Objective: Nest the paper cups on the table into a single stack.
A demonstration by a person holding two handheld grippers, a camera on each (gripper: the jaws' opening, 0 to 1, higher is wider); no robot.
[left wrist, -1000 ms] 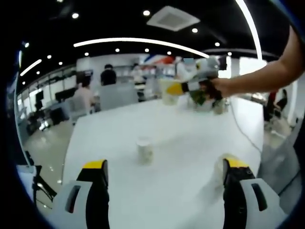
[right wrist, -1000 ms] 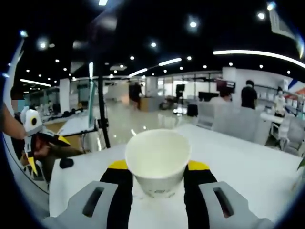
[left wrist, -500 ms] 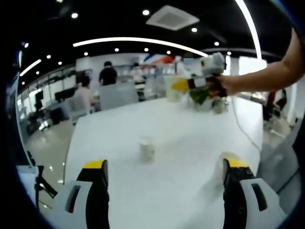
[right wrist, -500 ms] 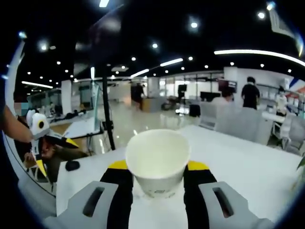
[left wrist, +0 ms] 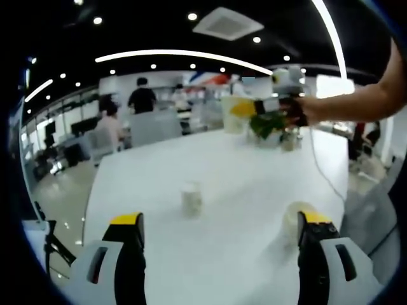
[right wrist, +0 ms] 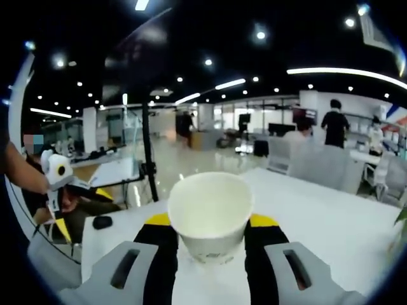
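One white paper cup (right wrist: 210, 213) sat upright, mouth open, clamped between right claw (right wrist: 210, 223) jaws. Second cup (left wrist: 191, 199) stood alone mid-surface (left wrist: 241, 190). Third cup (left wrist: 294, 219) stood beside left claw's right jaw.

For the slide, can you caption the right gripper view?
Right gripper jaws clamp an upright white paper cup above the white table.
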